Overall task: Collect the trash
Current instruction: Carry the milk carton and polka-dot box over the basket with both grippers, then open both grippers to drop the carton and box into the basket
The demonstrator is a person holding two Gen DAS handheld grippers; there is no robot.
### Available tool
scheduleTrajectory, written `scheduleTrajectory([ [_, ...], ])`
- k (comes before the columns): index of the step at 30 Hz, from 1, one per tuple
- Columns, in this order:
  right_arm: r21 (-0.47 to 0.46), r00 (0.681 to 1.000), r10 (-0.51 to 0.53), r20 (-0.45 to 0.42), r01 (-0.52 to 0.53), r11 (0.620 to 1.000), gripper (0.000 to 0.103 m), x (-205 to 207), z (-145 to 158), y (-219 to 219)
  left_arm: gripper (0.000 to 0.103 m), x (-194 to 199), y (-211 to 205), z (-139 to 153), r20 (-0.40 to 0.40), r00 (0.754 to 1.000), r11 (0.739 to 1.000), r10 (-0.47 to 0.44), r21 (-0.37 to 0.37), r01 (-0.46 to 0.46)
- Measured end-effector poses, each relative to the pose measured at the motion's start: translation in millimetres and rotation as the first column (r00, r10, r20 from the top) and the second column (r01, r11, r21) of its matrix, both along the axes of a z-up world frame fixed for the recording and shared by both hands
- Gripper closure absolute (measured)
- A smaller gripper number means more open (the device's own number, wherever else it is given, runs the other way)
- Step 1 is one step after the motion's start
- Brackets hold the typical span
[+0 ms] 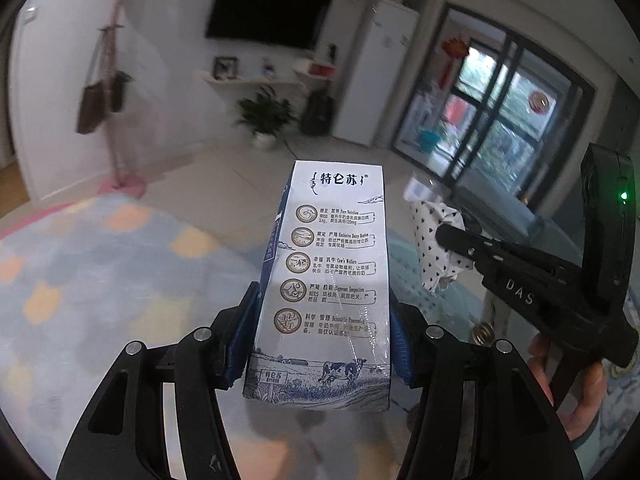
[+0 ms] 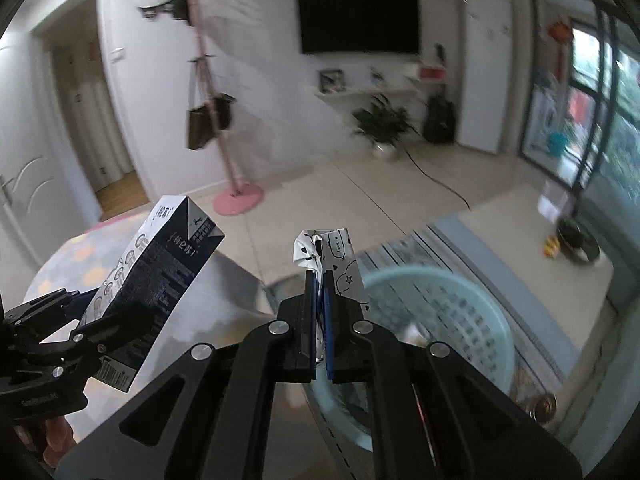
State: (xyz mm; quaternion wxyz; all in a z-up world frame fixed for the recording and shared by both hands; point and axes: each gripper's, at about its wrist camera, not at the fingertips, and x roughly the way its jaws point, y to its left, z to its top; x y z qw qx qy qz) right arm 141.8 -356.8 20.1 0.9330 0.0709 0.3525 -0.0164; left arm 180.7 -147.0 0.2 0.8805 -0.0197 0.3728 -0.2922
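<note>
A tall white and navy milk carton (image 1: 328, 280) stands upright between the blue pads of my left gripper (image 1: 320, 320), which is shut on its lower half. In the right wrist view the same carton (image 2: 160, 276) tilts at the left, with the left gripper (image 2: 92, 312) around its base. My right gripper (image 2: 320, 280) is shut on a crumpled white wrapper (image 2: 336, 252) printed with black hearts and doodles. That wrapper (image 1: 432, 240) and the right gripper (image 1: 452, 240) also show at the right of the left wrist view. A pale blue plastic basket (image 2: 452, 312) sits just below and right of the right gripper.
A pastel patterned rug (image 1: 100, 280) covers the floor at the left. A pink coat stand (image 2: 239, 198) with hanging bags, a potted plant (image 2: 384, 124) and a black cable (image 2: 440, 184) stand on the tiled floor. A dark bowl (image 2: 578, 240) lies by the glass door. A hand (image 1: 576, 400) holds the right gripper.
</note>
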Motion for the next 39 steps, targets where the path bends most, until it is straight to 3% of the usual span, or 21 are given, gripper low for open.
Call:
scheduleTrajectory([
  [9, 0.132, 0.981, -0.1, -0.165, 0.122, 0.984, 0.101, 0, -74, -63, 0.048, 25, -74, -42, -0.072, 0.992, 0.992, -0.104, 0.06, 0.108],
  [16, 0.199, 0.959, -0.151, -0.239, 0.201, 0.959, 0.099, -3, -101, -92, 0.044, 42, -103, -60, -0.132, 0.982, 0.989, -0.136, 0.046, 0.143],
  [19, 0.209, 0.957, -0.162, -0.241, 0.214, 0.954, 0.095, -5, -100, -98, 0.036, 44, -102, -63, -0.137, 0.982, 0.99, -0.127, 0.043, 0.134],
  [21, 0.217, 0.958, -0.164, -0.237, 0.216, 0.952, 0.084, -7, -98, -100, 0.033, 41, -98, -62, -0.133, 0.983, 0.991, -0.123, 0.036, 0.129],
  [23, 0.227, 0.959, -0.173, -0.223, 0.224, 0.948, 0.056, -12, -95, -102, 0.029, 38, -86, -56, -0.125, 0.987, 0.994, -0.105, 0.022, 0.108],
  [24, 0.231, 0.961, -0.177, -0.214, 0.226, 0.946, 0.052, -16, -94, -102, 0.026, 36, -80, -53, -0.123, 0.988, 0.995, -0.098, 0.005, 0.099],
  [33, 0.222, 0.983, -0.134, -0.125, 0.159, 0.962, 0.051, -49, -48, -66, 0.018, -12, -3, -13, 0.004, 0.998, 0.998, 0.055, -0.021, -0.055],
  [39, 0.194, 0.997, -0.066, -0.042, 0.073, 0.978, 0.041, -74, -11, -15, 0.013, -65, 54, 2, 0.111, 0.972, 0.979, 0.205, -0.011, -0.205],
])
